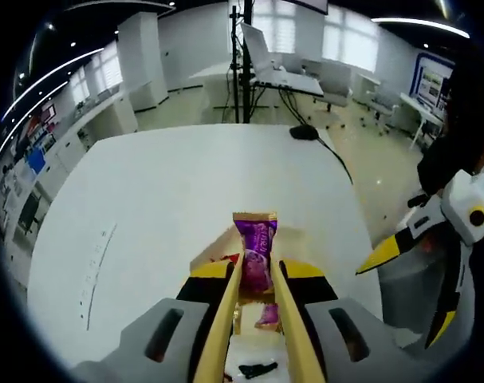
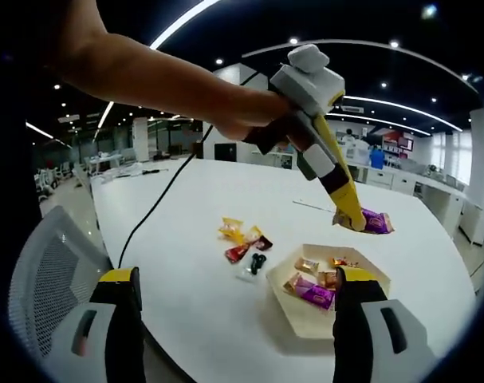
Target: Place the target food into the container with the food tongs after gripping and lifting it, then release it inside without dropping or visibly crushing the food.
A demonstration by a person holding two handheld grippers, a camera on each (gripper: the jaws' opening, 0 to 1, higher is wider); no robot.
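Yellow tongs (image 1: 257,311) run forward between the left gripper's jaws, both blades pinched close together on a purple packet (image 1: 256,254). The left gripper (image 1: 257,319) is clamped on the tongs; the packet stands between the blade tips, its gold top edge up, clear of the white table (image 1: 146,207). In the right gripper view the same tongs (image 2: 341,187) slant down from a hand (image 2: 242,120), and the packet (image 2: 375,221) sits at their tips, low over the table on the far side of the tray (image 2: 305,319); whether it touches the surface, I cannot tell.

The tray is a pale hexagonal dish near the table's front edge. It holds several wrapped sweets: a purple one (image 2: 315,295), and gold and orange ones beside it. Just left of the tray lies a clear packet with a dark item (image 2: 256,264), and beyond that a small loose group of wrappers (image 2: 240,238), yellow, orange and red, on the bare table.

The right gripper (image 2: 234,319) has its jaws spread wide with nothing between them, hovering off the table's front edge. A grey mesh chair (image 2: 42,279) is at its left. A black cable (image 2: 158,203) trails across the table.
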